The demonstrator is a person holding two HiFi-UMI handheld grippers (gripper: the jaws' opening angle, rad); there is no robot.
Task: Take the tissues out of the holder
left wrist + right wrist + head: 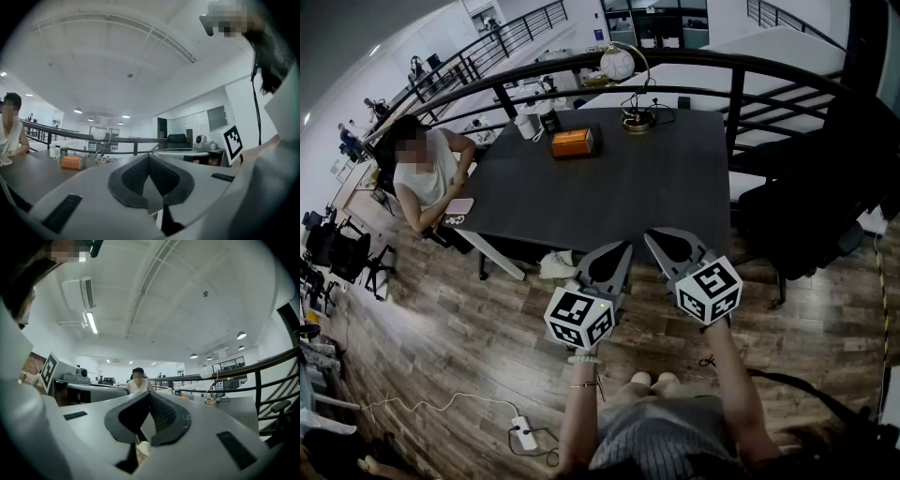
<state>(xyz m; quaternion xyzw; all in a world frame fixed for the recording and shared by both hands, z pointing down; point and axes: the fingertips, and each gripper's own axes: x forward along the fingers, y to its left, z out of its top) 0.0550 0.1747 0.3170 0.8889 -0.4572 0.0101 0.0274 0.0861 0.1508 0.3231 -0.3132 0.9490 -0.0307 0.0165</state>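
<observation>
- Held the left claw pressed together, with nothing in it.
- Held the right claw the same way, together and bare.
- Hung both over the floor, just short of the worktop.
- Sat far off on the worktop: the orange tissue holder, near the lamp.
- Too small to tell if tissues poked out.
- Looked like 0 of the job done: holder not touched.
- Left to do, most likely: step close, open 1 claw, pull the tissues out.
</observation>
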